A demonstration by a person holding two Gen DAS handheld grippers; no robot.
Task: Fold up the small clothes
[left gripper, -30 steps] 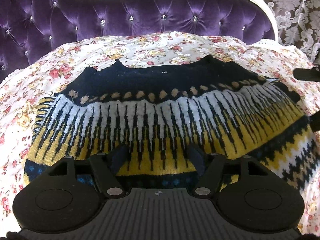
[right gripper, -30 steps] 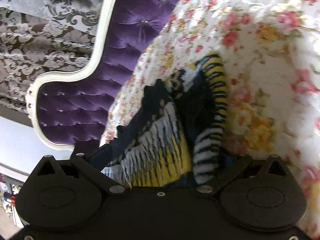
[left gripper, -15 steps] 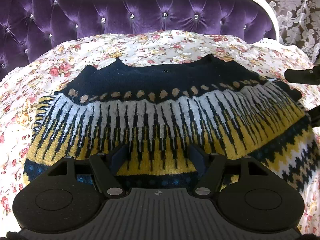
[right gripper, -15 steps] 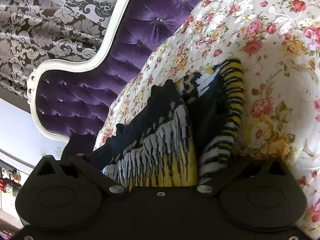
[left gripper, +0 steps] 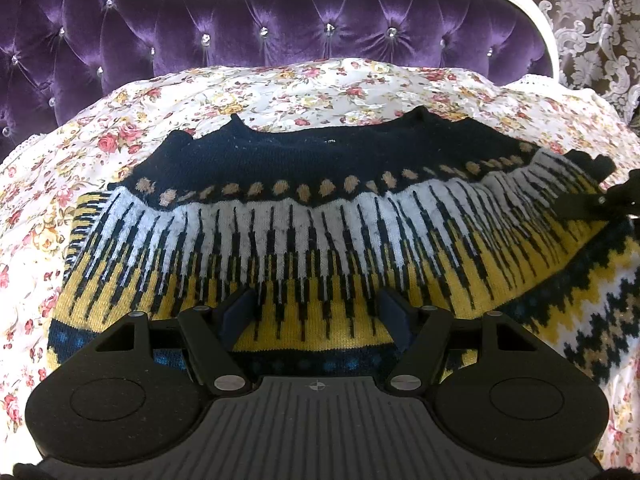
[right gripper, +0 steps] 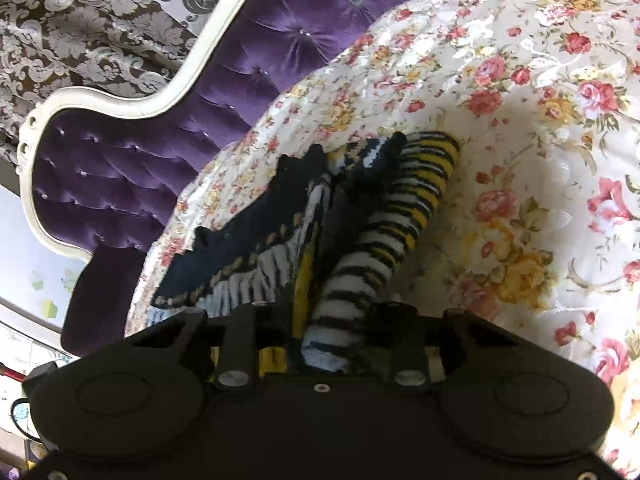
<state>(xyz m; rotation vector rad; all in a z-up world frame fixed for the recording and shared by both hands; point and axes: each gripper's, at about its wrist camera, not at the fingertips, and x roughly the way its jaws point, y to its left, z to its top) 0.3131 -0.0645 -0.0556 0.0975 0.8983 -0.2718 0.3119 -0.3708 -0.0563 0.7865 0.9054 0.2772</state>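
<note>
A small knitted sweater (left gripper: 304,224), navy at the top with white, black and yellow stripes, lies spread on a floral bed cover (left gripper: 280,88). My left gripper (left gripper: 316,316) is open, its fingers resting over the sweater's near yellow band. My right gripper (right gripper: 320,320) is shut on the sweater's edge by the striped sleeve (right gripper: 404,216), holding that fold. The sweater (right gripper: 256,256) bunches up in front of it. The right gripper's finger also shows at the right edge of the left wrist view (left gripper: 600,204).
A purple tufted headboard (left gripper: 280,28) with a white frame stands behind the bed. Patterned wallpaper (left gripper: 592,12) is at the far right. The floral cover (right gripper: 540,160) extends to the right of the sleeve.
My right gripper has closed on the sweater's edge by the sleeve and turned further, its finger showing lower in the left view. The left gripper has barely moved.
</note>
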